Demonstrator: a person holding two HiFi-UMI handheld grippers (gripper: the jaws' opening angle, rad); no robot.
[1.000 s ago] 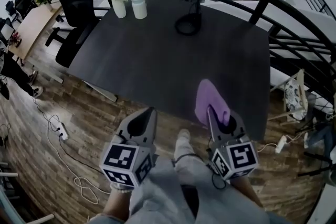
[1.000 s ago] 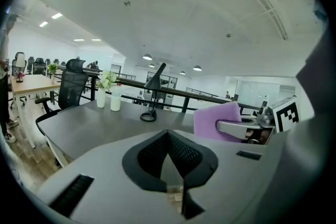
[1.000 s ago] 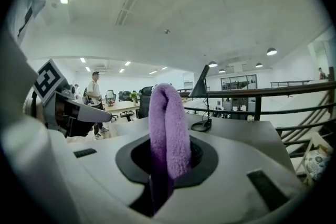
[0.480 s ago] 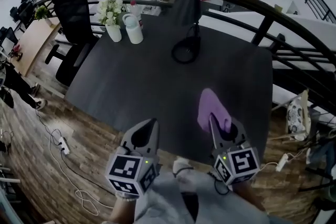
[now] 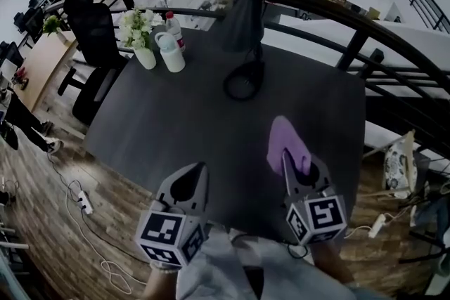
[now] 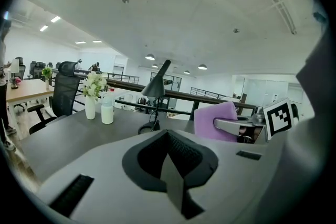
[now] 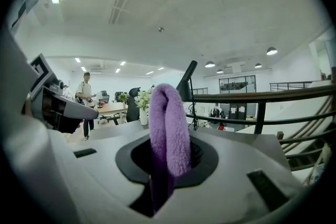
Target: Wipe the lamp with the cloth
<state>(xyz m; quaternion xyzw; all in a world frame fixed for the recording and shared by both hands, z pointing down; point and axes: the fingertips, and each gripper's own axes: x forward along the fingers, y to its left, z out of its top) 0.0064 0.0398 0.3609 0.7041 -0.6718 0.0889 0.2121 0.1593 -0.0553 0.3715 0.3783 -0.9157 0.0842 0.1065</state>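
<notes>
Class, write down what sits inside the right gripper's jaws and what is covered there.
The folded purple cloth stands pinched between the jaws of the right gripper, its loop rising above them. Nothing else shows there. The cloth covers the jaws' inner faces.

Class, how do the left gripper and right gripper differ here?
The right gripper is shut on the purple cloth; the left gripper is shut on nothing. The left gripper is on the vase's side of the table, the right gripper opposite. Both point toward the lamp.

R gripper (image 5: 285, 157) w/ cloth (image 5: 284, 135) nearer lamp (image 5: 247, 7)
</notes>
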